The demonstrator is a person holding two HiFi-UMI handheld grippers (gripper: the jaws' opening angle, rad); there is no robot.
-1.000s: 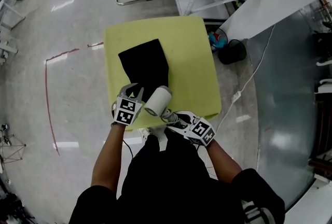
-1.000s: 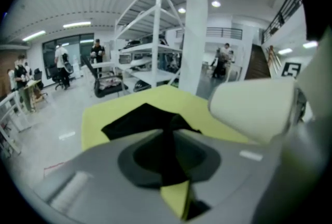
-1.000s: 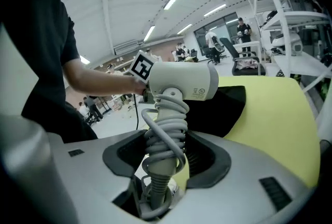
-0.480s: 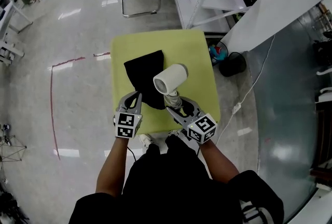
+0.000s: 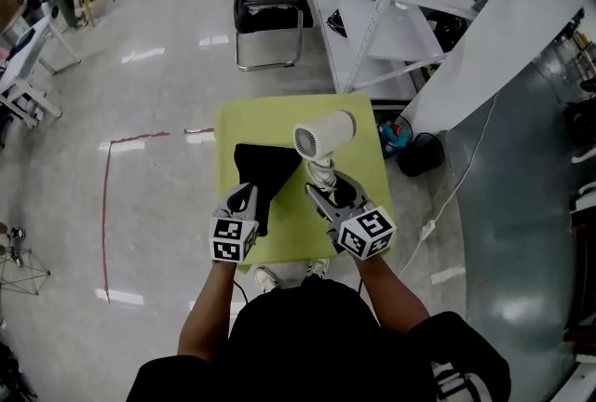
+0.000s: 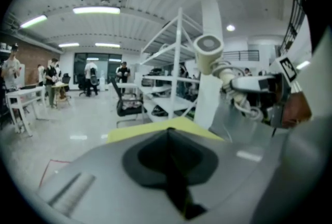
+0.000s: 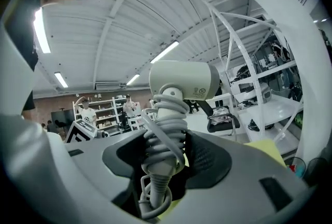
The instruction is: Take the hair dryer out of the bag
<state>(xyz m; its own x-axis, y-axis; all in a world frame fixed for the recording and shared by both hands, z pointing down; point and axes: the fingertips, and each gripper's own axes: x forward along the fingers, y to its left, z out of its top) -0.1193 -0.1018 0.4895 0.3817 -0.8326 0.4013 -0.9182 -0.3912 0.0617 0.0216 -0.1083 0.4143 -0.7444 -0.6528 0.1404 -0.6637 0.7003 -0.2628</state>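
Note:
The white hair dryer [image 5: 324, 132] is held up above the yellow-green table [image 5: 372, 116], wholly outside the black bag [image 5: 265, 172]. My right gripper [image 5: 328, 189] is shut on its handle, which has the grey cord wound round it [image 7: 165, 129]; the barrel [image 7: 184, 80] stands above the jaws. My left gripper [image 5: 246, 197] is shut, pinching the near edge of the black bag, whose near end is raised while the rest lies on the table. In the left gripper view the closed jaws [image 6: 168, 135] show a dark sliver between them, and the hair dryer [image 6: 208, 52] hangs at upper right.
A black chair [image 5: 265, 5] stands beyond the table. White shelving [image 5: 391, 9] runs along the right. A black bin [image 5: 421, 154] and a white cable [image 5: 456, 149] lie on the floor at the table's right. Red tape [image 5: 104, 205] marks the floor at left.
The right gripper has lifted the hair dryer up and away from the bag's mouth. The left gripper has closed on the bag's edge and risen with it.

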